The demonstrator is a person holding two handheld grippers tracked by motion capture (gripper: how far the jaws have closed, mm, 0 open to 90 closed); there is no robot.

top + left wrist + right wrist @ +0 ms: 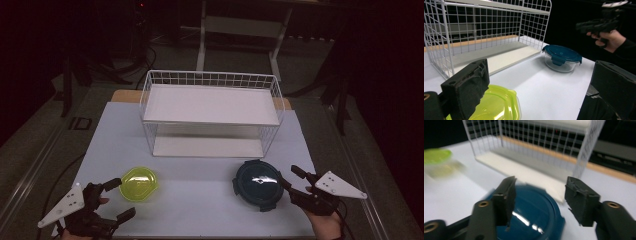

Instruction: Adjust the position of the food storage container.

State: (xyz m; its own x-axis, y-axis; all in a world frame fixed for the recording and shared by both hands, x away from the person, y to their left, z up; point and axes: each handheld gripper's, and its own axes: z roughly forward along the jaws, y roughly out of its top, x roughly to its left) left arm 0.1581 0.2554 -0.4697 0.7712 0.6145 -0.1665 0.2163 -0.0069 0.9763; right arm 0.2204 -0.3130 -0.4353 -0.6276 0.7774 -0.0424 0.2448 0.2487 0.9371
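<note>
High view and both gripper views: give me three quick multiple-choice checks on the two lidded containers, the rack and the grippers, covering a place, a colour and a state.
1. Where is the round glass container with the dark teal lid?
A. On the white wire rack's top shelf
B. On the table in front of the rack, right side
C. Under the bottom shelf

2. What colour is the lid of the small container near the left gripper?
A. Yellow-green
B. Red
C. White

3. How do the jaws of the right gripper stand?
A. Clamped on the rack
B. Shut on nothing
C. Open, above the teal lid

Answers: 1 B, it sits on the table by the right gripper; 2 A, translucent yellow-green; 3 C, a gap shows between the jaws.
</note>
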